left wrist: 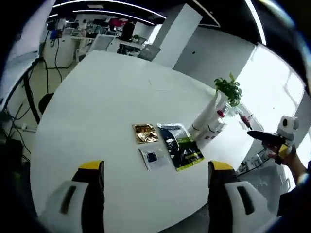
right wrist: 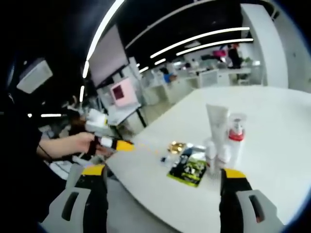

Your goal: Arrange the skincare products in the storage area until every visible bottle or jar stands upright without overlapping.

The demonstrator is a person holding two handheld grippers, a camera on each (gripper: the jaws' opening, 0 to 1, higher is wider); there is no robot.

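Left gripper view: the left tongs [left wrist: 153,182] hang above the near edge of the white round counter [left wrist: 97,97], jaws spread wide with nothing between them.
Right gripper view: the right tongs [right wrist: 163,187] hover off the counter's edge, jaws likewise parted and empty; the same tongs show at the far right of the left gripper view, held in a hand [left wrist: 286,154].
Products: a tall white tube [right wrist: 217,121], a bottle with a red collar [right wrist: 235,138] and smaller white bottles [right wrist: 214,155] stand upright, bunched together near one edge of the counter, in front of a green plant [left wrist: 229,89].
Flat items: a black-and-green sachet [left wrist: 182,146], a gold sachet [left wrist: 145,133] and a small white-and-blue sachet [left wrist: 153,157] lie flat just beside the cluster, towards the counter's middle.
Step in hand: judged as the approach, before any grasp; neither pair of tongs touches a product.
Next move: likely calls for the right tongs to reach into the cluster and space the bottles apart, as they seem to crowd or touch; whether any overlap cannot be told.
Pose: both hands are held low and level, aimed at the products from opposite sides of the counter's edge.
Risk: the tall tube looks easy to tip if nudged.
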